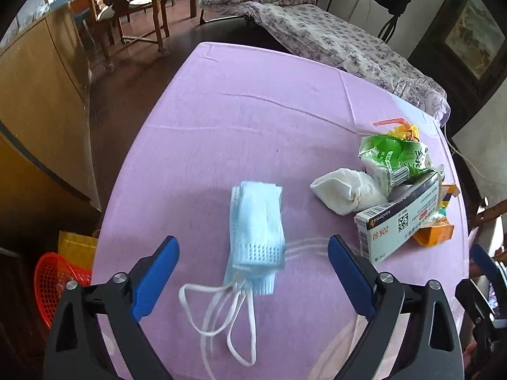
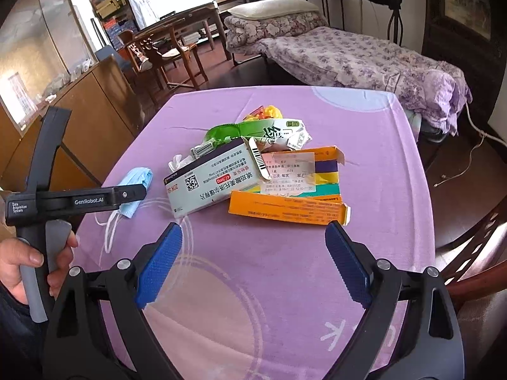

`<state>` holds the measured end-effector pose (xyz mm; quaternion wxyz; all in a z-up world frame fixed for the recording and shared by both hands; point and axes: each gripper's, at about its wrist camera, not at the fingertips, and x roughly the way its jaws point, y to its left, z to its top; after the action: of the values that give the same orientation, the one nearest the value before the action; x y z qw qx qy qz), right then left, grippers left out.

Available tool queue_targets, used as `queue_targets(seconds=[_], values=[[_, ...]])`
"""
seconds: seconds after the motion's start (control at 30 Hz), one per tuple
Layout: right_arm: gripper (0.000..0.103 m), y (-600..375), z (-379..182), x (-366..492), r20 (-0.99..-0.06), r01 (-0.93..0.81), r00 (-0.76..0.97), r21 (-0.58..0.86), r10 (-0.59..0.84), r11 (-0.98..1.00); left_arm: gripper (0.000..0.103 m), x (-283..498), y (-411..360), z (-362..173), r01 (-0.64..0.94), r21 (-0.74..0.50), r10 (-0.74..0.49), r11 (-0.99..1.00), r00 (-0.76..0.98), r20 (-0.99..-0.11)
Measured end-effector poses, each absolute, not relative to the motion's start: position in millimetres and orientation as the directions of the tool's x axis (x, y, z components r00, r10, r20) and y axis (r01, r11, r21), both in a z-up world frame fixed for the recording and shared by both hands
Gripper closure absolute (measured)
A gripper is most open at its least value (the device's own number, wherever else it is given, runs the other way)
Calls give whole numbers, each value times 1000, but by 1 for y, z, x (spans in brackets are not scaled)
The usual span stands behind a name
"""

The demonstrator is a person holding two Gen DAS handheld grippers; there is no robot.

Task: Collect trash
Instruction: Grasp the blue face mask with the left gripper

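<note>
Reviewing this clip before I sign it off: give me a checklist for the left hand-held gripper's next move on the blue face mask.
1. Left hand-held gripper open: ok, nothing pressed between its blue pads.
2. Face mask between the fingers: ok, it lies on the purple tablecloth, roughly centred.
3. Mask clear of the pile: ok, apart from the white medicine box.
4. Ear loops free: cannot tell, they trail loose toward the camera.
5. Right hand-held gripper out of the way: ok, open over bare cloth.
6. Red basket reachable: cannot tell.

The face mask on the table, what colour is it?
Light blue, with white ear loops: face mask. Best seen in the left wrist view.
</note>
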<state>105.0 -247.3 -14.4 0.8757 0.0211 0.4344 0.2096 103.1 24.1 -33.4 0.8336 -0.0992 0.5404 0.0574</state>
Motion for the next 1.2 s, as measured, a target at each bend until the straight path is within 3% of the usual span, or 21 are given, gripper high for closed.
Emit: queue_targets(seconds=[0.07,0.13,0.2,0.3,0.47,0.7,0.8,1.2], values=[[14,-246,-15,105,-751,-353,533,221,390,909,18,104,24,-34,-200,-108,-16,974,412,-911],[14,-246,-15,106,-751,-351,528,233,397,907,29,104,24,-36,-188,-101,-14,977,412,-911],[14,-245,-16,107,-754,-346,528,229,391,910,51,106,21,-41,-167,-85,-12,982,397,-918],[14,-246,-19,109,-765,-335,535,196,357,922,73,104,20,-42,-137,-81,-19,987,406,-914],[14,-254,-24,115,-777,-297,534,197,334,934,73,97,28,-39,-139,-106,-36,985,430,-902],[14,-255,-38,122,-746,-241,433,445,506,863,73,90,36,-26,-137,-125,-44,983,481,-876],[14,-239,-40,125,-742,-212,409,489,531,846,73,90,41,-26,-141,-149,-66,979,473,-879],[14,-180,-41,146,-801,-81,428,427,418,901,73,85,77,-17,-208,-209,-81,955,496,-864]])
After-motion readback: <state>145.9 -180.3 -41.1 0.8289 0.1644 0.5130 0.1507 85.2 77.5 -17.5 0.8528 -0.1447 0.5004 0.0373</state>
